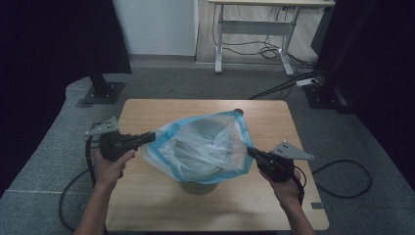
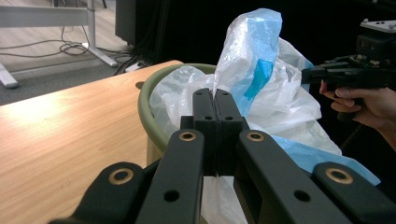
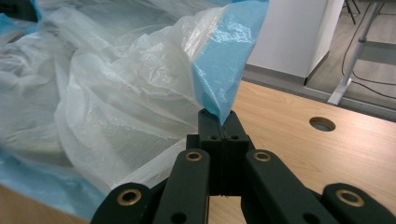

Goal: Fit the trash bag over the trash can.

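Note:
A thin white plastic bag with a blue rim [image 1: 205,144] is spread open over a grey-green bin [image 1: 198,187] in the middle of the wooden table [image 1: 274,196]. My left gripper [image 1: 152,136] is shut on the bag's left edge; its pads [image 2: 205,105] pinch the film beside the bin's rim [image 2: 147,116]. My right gripper [image 1: 249,151] is shut on the bag's right edge, and the blue rim [image 3: 226,70] rises from between its jaws. The right gripper [image 2: 310,74] also appears far off in the left gripper view.
A round hole [image 3: 322,123] sits in the tabletop near the far edge. Black stands [image 1: 103,90] and a desk frame [image 1: 254,34] with cables stand on the grey floor behind. Cables trail off both sides of the table.

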### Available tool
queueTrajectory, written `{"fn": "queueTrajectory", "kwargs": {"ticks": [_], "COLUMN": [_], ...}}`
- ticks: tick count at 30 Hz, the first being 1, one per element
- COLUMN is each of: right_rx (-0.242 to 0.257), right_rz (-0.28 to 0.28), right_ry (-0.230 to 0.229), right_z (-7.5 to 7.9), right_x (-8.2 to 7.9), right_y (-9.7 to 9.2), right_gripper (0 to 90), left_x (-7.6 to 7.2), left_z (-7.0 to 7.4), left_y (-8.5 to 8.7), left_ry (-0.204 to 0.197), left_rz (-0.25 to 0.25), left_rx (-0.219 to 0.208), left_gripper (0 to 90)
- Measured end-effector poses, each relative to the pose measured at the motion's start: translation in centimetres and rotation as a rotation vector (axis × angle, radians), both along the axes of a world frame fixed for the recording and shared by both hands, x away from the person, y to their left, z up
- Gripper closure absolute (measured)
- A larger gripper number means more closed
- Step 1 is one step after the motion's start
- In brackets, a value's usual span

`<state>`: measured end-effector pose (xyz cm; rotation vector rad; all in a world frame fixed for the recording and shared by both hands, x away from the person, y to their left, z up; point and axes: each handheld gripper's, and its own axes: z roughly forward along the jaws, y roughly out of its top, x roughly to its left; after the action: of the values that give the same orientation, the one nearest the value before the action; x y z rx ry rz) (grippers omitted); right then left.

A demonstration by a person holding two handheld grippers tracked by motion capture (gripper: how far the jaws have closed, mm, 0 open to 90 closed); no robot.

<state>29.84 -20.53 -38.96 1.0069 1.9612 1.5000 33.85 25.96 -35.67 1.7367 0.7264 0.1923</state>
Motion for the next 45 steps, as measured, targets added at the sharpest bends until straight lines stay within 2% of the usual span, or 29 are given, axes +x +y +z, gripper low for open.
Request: {"fn": "queueTrajectory", "kwargs": {"ticks": [4,7,9,15,19,22,25,34,37,38,39,40,43,45], "right_rx": [-0.008,-0.013,-0.007,0.0,-0.024,-0.044,-0.052,-0.067,-0.068,-0.07,-0.07,-0.074,-0.078,-0.083], "right_rz": [-0.008,-0.012,-0.02,-0.04,-0.055,-0.066,-0.072,-0.074,-0.078,-0.076,-0.076,-0.076,-0.08,-0.071], "right_ry": [0.001,-0.001,-0.003,0.0,0.007,0.019,0.024,0.047,0.058,0.065,0.065,0.075,0.092,0.116], "right_z": [0.5,0.8,1.0,1.2,0.9,0.3,-0.1,-1.3,-1.6,-1.8,-1.8,-2.0,-2.3,-3.0], "right_x": [0.8,1.1,1.6,3.2,3.9,4.7,5.0,5.8,6.0,6.3,6.3,6.7,7.1,7.5], "right_y": [0.5,0.7,0.8,1.2,1.7,2.1,2.3,2.5,2.4,2.4,2.4,2.5,2.5,2.7], "right_gripper": [88.9,88.9,88.8,88.8,88.8,88.8,88.8,88.8,88.8,88.8,88.8,88.8,88.9,88.9], "left_x": [0.5,1.1,1.4,2.1,2.4,2.9,3.2,4.4,4.9,5.6,5.6,6.2,6.6,6.9], "left_z": [-0.3,-0.6,-0.7,-1.0,-1.3,-1.5,-1.8,-3.2,-3.6,-4.0,-4.0,-4.5,-5.0,-5.4], "left_y": [0.3,0.6,0.7,0.6,0.2,-0.2,-0.4,-0.6,-0.6,-0.7,-0.7,-0.8,-0.8,-0.8], "left_ry": [0.02,0.054,0.065,0.078,0.068,0.073,0.078,0.121,0.139,0.169,0.169,0.205,0.224,0.245], "left_rz": [0.016,0.009,0.01,0.04,0.062,0.074,0.081,0.089,0.093,0.095,0.095,0.097,0.098,0.094], "left_rx": [-0.009,-0.043,-0.046,-0.014,0.02,0.054,0.07,0.071,0.075,0.076,0.076,0.078,0.086,0.075], "left_gripper": [89.7,89.7,89.7,89.7,89.7,89.7,89.7,89.7,89.7,89.7,89.7,89.7,89.7,89.7]}}
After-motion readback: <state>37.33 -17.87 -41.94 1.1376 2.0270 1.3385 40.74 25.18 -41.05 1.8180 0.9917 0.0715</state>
